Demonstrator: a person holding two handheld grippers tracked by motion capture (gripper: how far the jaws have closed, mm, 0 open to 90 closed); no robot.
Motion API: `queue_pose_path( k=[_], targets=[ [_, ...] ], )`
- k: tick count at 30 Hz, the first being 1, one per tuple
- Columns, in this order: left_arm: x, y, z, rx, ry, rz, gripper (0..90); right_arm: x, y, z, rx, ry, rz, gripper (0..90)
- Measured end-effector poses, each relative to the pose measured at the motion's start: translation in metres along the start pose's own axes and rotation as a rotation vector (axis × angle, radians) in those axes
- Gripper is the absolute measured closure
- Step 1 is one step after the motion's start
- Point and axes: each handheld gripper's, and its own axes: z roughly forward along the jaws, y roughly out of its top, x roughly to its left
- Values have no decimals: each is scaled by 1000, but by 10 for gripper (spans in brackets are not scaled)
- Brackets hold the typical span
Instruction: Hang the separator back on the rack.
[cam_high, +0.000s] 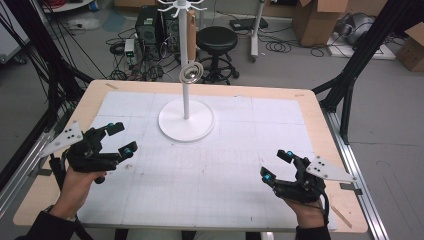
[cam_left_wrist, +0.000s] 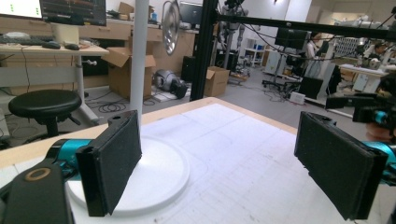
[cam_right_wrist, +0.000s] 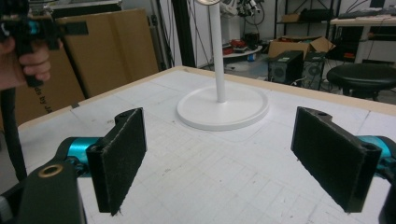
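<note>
A light wooden table carried a white gridded mat that covered most of its top and left a bare wooden margin around the edges. On the mat, toward the far middle, stood a white stand on a round, flat base, its thin upright pole rising from the base's centre. The mat's surface showed faint scuffs and marks.

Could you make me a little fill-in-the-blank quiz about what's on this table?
1. The white stand has a ____ base.
2. A shiny metal strainer hangs from the stand's ____.
3. The left hand-held gripper has its jaws ____, with nothing between them.
4. The right hand-held gripper is held by a ____ near the table's front edge.

Missing words: round; pole; open; hand
</note>
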Motion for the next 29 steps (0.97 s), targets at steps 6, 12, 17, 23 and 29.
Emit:
queue_pose_path(
  k=[6, 12, 17, 23, 29],
  targets=[
    [4, -28, -11, 13, 22, -16, 156, -2, -3, -7, -3, -26, 10, 166],
    [7, -40, -18, 23, 35, -38, 158, -2, -5, -7, 7, -46, 8, 166],
    [8, -42, -20, 28, 34, -38, 159, -2, -6, -7, 12, -47, 7, 166],
    [7, -43, -20, 29, 35, -41, 161, -3, -7, -6, 10, -54, 13, 166],
    [8, -44, -19, 32, 34, -50, 165, -5, -8, -4, 18, -54, 22, 166]
  ],
)
